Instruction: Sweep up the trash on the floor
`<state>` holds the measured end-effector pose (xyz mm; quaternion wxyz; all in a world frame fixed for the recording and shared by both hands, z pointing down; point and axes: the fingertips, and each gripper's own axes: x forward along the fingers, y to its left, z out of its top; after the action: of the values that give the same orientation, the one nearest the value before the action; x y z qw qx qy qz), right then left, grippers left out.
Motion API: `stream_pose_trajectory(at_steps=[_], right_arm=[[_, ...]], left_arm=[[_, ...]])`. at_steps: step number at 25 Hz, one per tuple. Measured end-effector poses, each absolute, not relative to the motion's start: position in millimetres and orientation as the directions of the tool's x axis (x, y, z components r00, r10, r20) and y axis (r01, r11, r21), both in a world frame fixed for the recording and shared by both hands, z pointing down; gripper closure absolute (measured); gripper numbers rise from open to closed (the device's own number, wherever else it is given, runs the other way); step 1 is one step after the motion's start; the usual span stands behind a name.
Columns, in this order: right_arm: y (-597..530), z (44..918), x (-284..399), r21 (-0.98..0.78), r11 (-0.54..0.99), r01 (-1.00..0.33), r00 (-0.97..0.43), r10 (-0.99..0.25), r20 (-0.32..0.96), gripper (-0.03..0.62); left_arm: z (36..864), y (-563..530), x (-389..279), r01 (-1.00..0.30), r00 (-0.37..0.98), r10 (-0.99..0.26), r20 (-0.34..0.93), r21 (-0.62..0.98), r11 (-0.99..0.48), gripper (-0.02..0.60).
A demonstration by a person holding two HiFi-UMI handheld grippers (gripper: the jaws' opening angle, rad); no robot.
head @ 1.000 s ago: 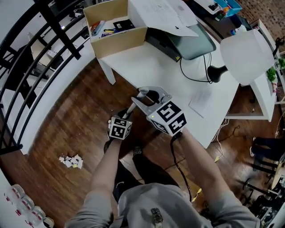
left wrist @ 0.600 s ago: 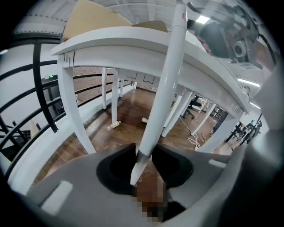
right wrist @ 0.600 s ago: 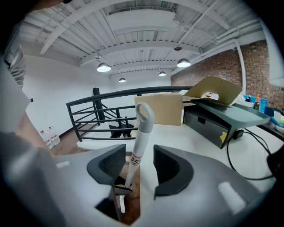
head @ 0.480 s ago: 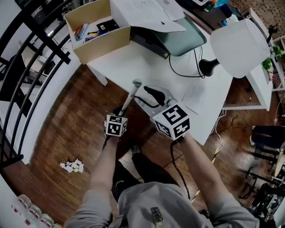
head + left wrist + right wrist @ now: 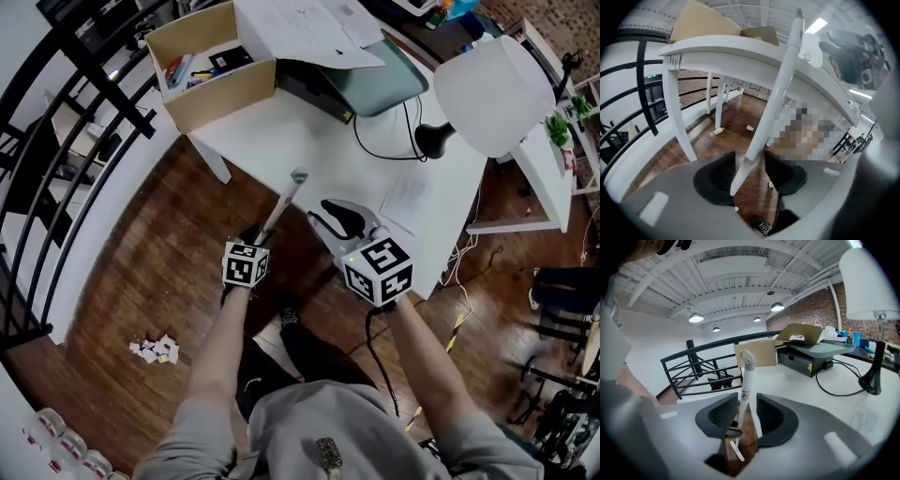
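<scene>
Head view: a white table (image 5: 309, 141) stands directly ahead. It carries an open cardboard box (image 5: 225, 98) with pens and small items loose inside, a grey printer (image 5: 384, 80), a lamp (image 5: 492, 94) with a smooth white shade, and a trailing black cable (image 5: 394, 152). A black railing (image 5: 84, 112) runs along the left. The trash (image 5: 154, 350) is a small heap of crumpled white scraps on the dark wood floor (image 5: 141, 262), to the person's left and well apart from both grippers. The broom handle (image 5: 284, 199) is slim, white and round, and rises slanting from the left gripper (image 5: 257, 234) over the table edge; the right gripper (image 5: 339, 217) is just beside it. Left gripper view: the jaws are opening, with the handle between the ribbed black pads but not clamped. White table legs (image 5: 677, 117) stand ahead, and a fallen bottle (image 5: 717, 132) lies beyond. Right gripper view: the jaws are closing with nothing between the pads — the handle stands just past the tips.
</scene>
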<state>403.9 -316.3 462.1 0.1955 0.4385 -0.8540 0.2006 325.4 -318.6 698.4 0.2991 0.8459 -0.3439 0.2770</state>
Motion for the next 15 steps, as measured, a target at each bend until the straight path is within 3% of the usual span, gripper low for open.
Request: stream_pose_trajectory(at_steps=[5,8,11,15], right_arm=[[-307,449,391,-0.185,0.565,-0.804,-0.574,-0.657,0.490,0.500],[-301,436,366,-0.195,0.614,-0.765,-0.625,-0.634,0.456,0.545],[-291,424,324,-0.214,0.676,-0.705,-0.692,-0.590,0.416,0.590],[-264,403,251,-0.239,0.787,-0.569,-0.804,-0.472,0.361,0.594]], left_arm=[[670,-306,301,-0.779,0.590,-0.473,0.654,0.307,-0.546,0.411],[636,-301,273,-0.820,0.556,-0.566,0.609,0.287,-0.495,0.462],[593,-292,229,-0.855,0.515,-0.661,0.546,0.266,-0.445,0.575],[521,-259,160,-0.893,0.446,-0.783,0.433,0.276,-0.355,0.577]])
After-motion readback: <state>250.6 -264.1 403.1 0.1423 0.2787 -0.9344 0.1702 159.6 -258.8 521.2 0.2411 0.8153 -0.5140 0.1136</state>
